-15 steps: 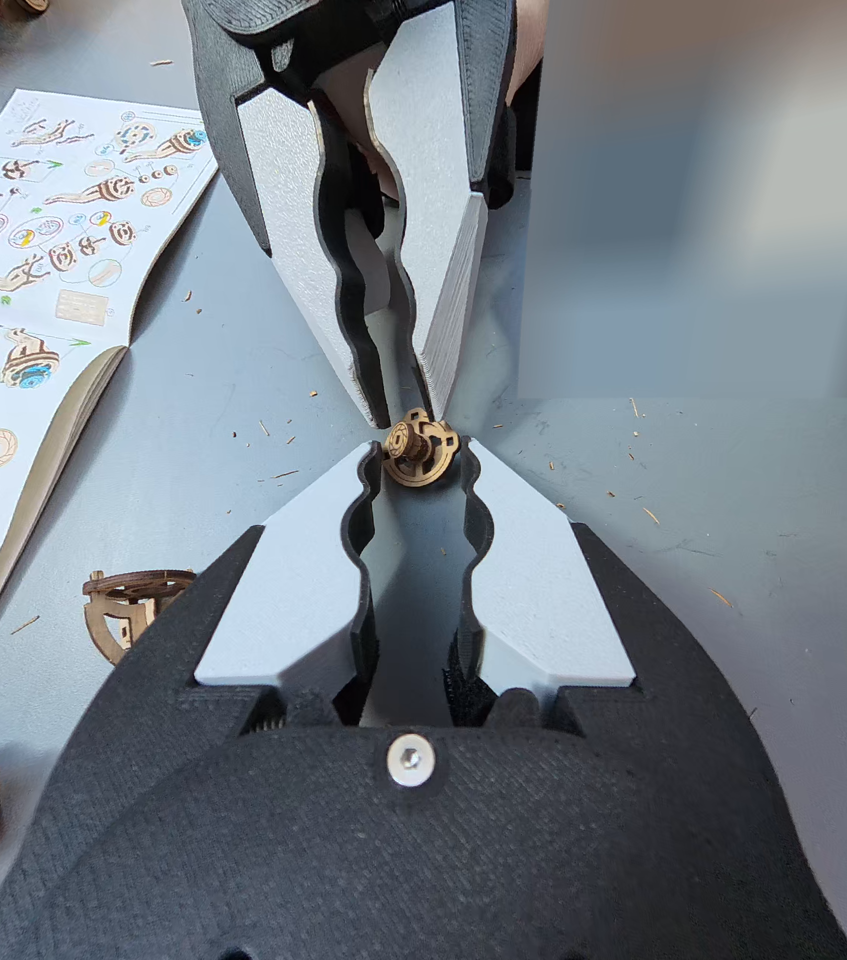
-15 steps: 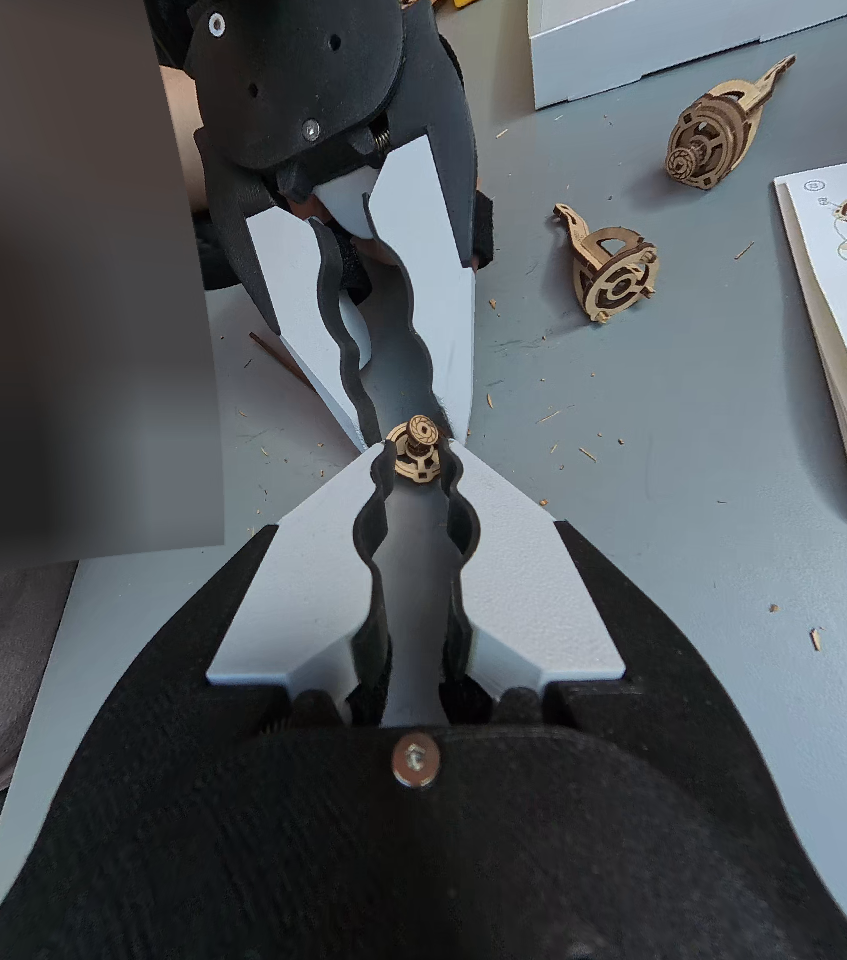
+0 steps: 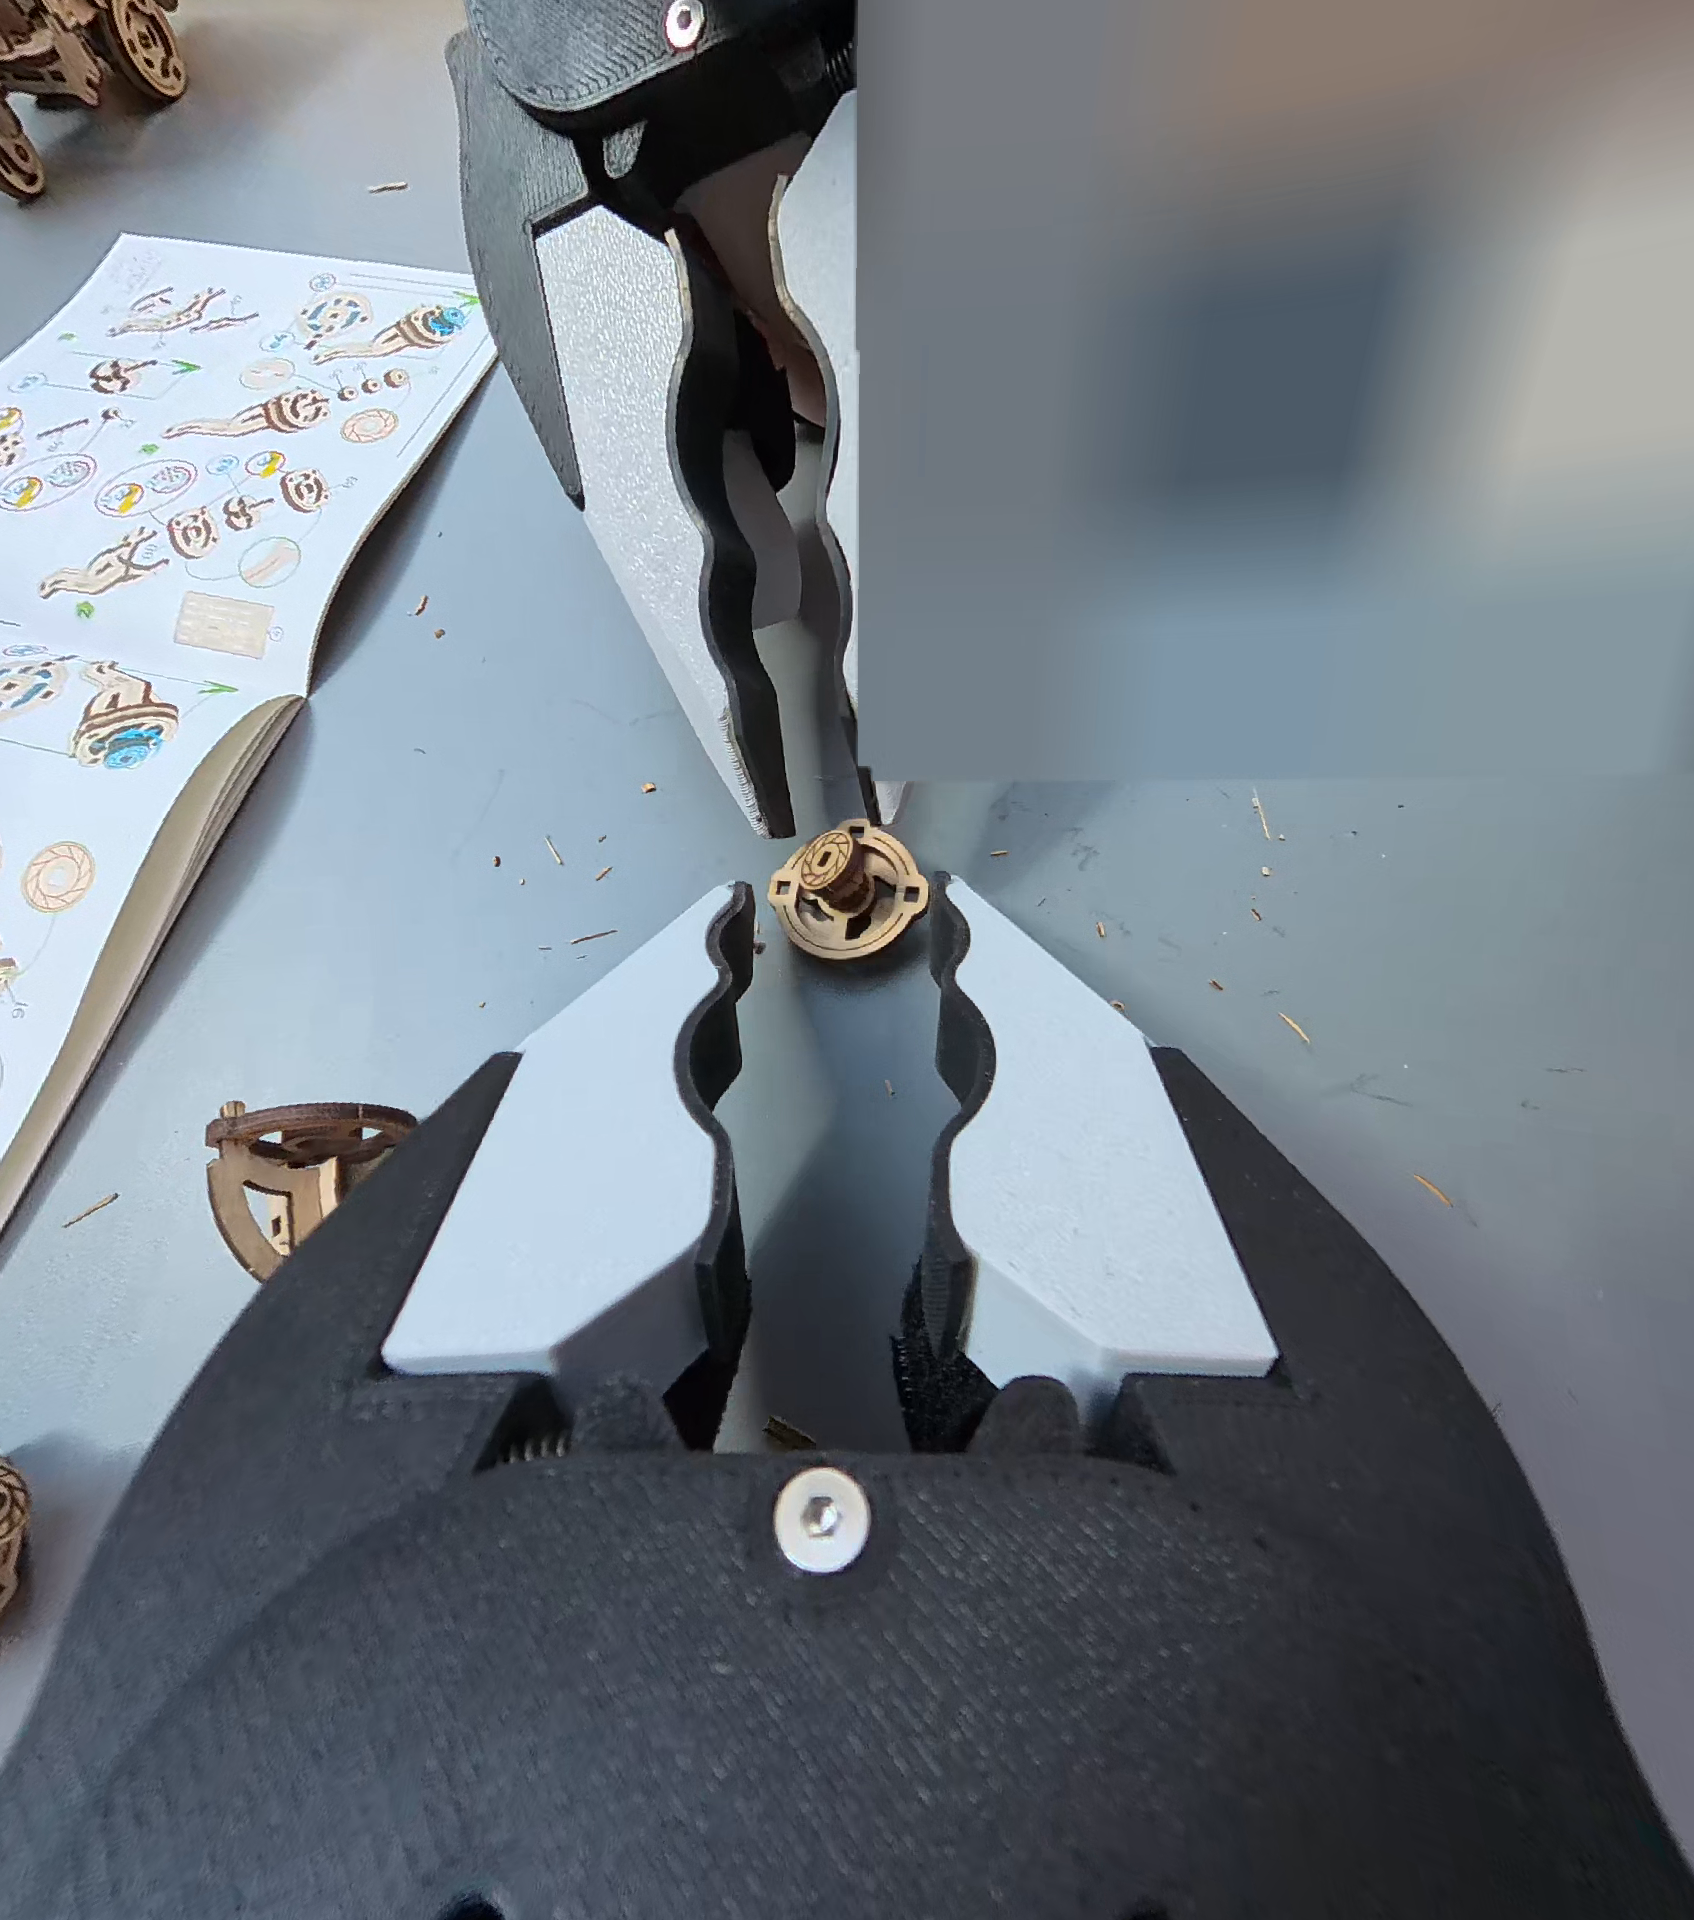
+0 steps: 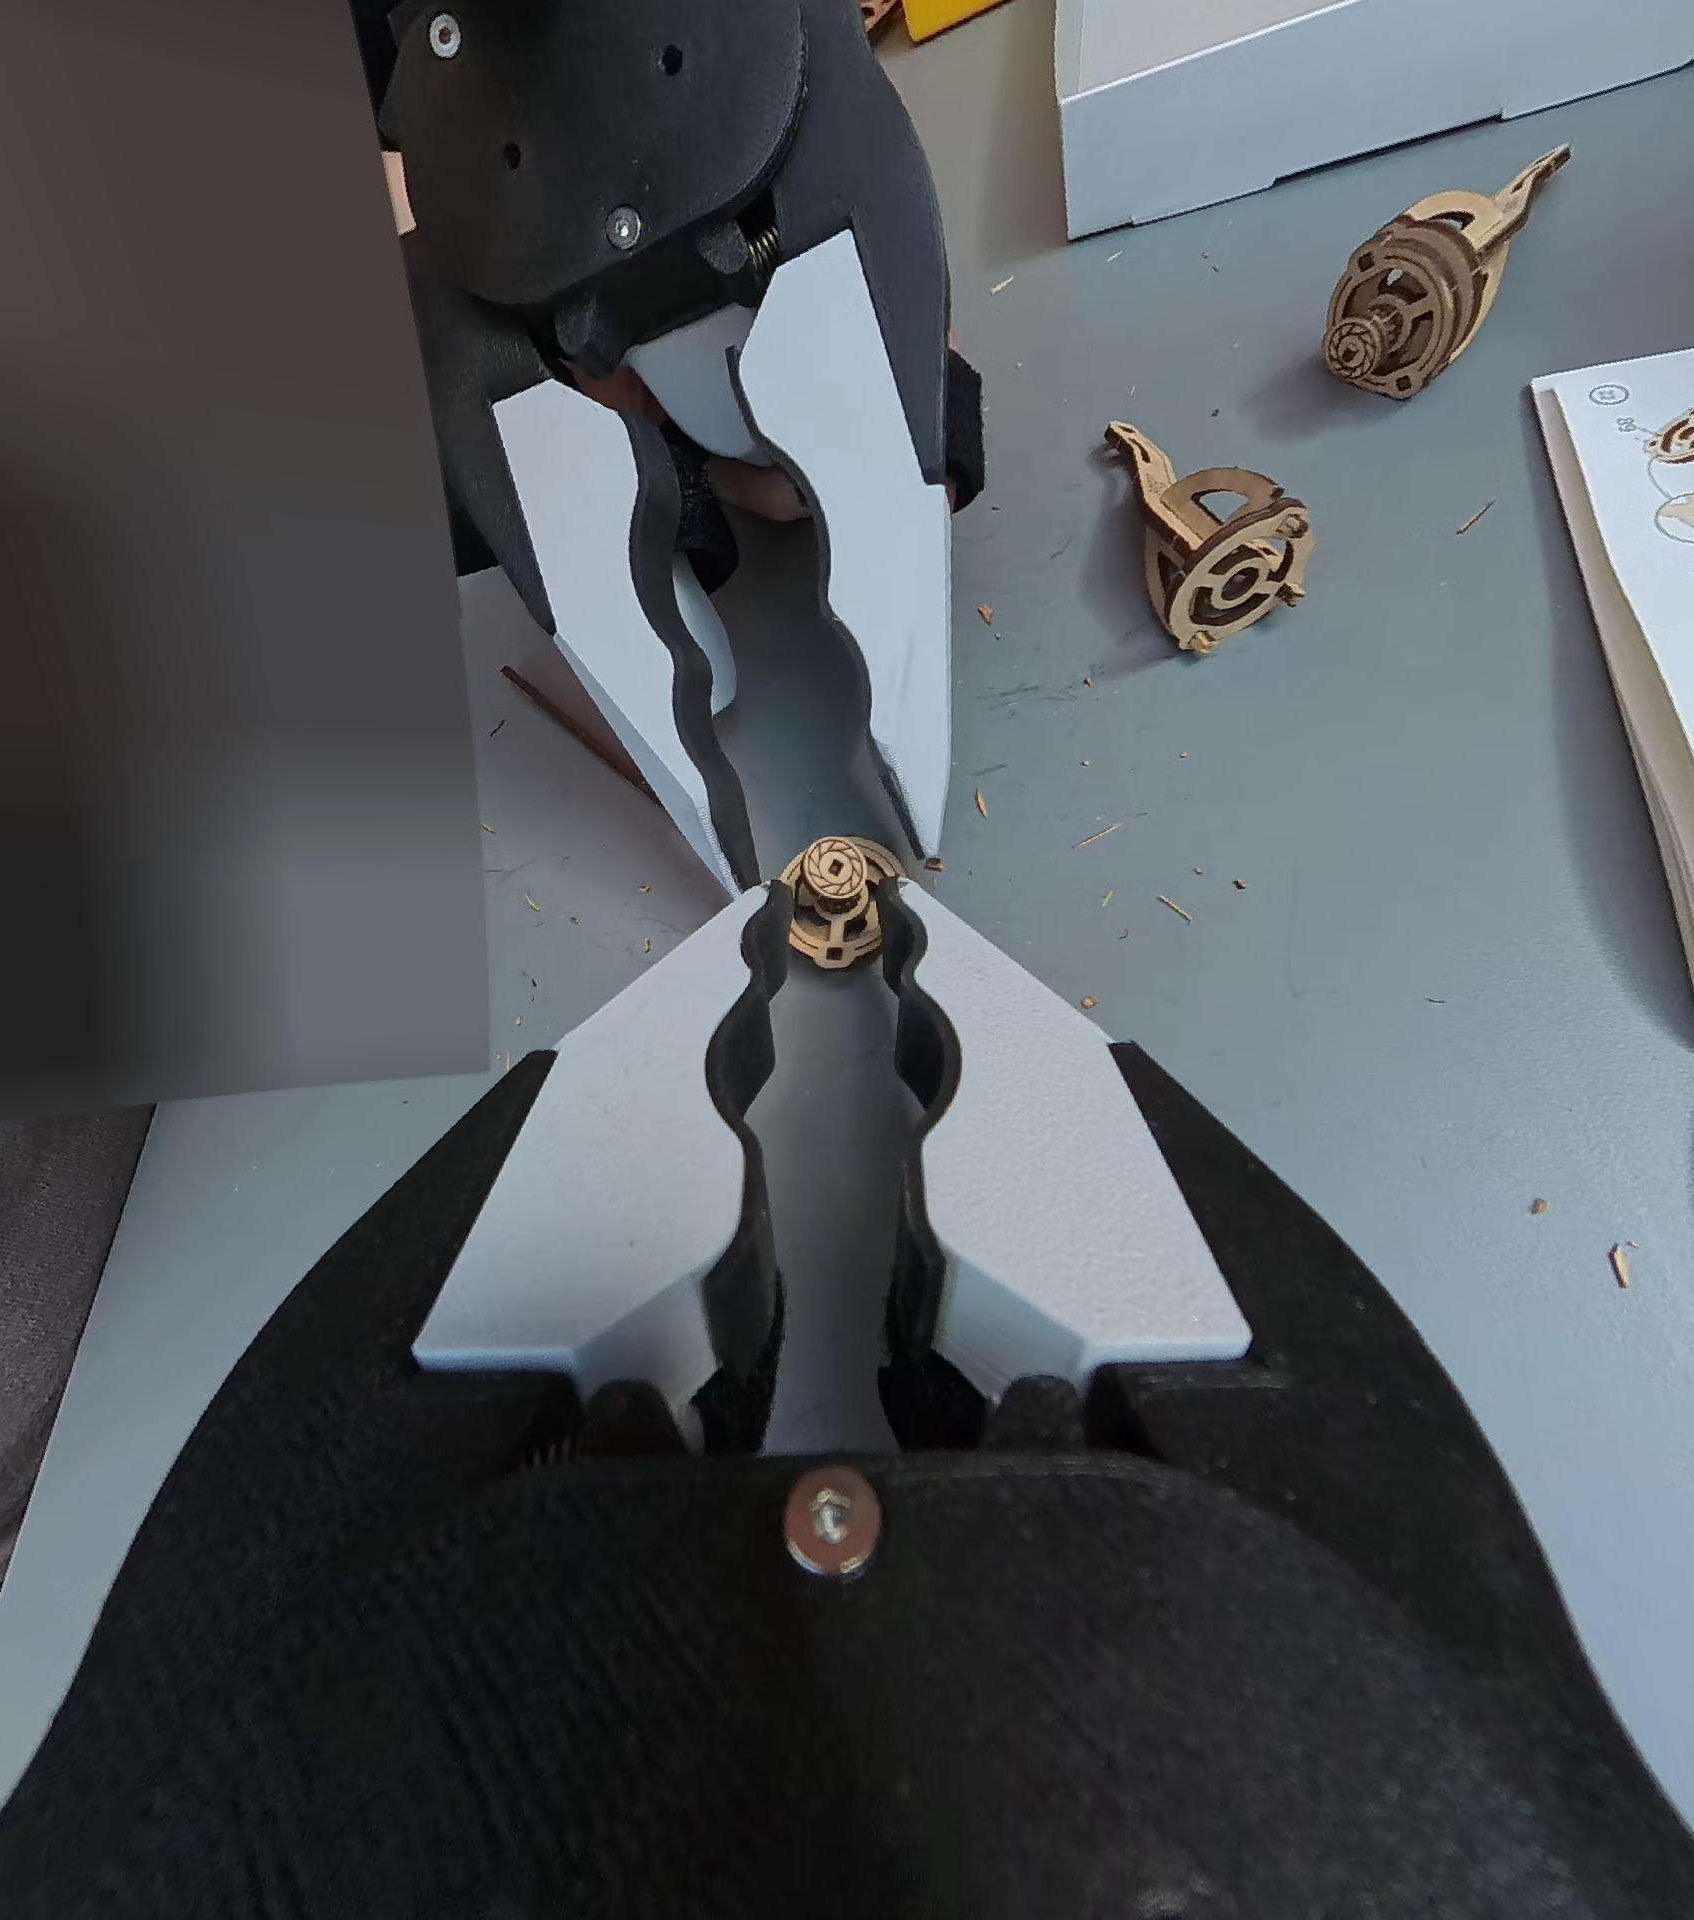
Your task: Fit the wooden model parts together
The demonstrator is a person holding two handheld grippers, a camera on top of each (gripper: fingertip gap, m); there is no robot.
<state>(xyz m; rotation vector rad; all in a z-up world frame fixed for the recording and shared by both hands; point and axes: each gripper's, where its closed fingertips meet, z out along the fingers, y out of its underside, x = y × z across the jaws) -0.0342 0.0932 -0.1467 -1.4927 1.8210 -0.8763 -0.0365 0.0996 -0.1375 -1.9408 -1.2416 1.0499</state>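
The small wooden hub, a flat disc with a short round peg standing out of it, is pinched at the very tips of the right tongs, whose jaws are closed down to the width of the disc. Holding it by the rim leaves the peg and its face free, probably so another piece can be pushed on or the fit checked. In the left wrist view the same hub sits just beyond the tips of the left tongs, and these jaws stand apart, wider than the disc, with a gap on each side: they grip nothing. That reads as a release or a pause, leaving the piece to one holder.

The two tools meet nose to nose just above the grey counter, which keeps the tiny part from dropping far. Two half-built wooden assemblies lie off to the side, and an open instruction booklet lies flat within sight. Wood splinters dot the surface.
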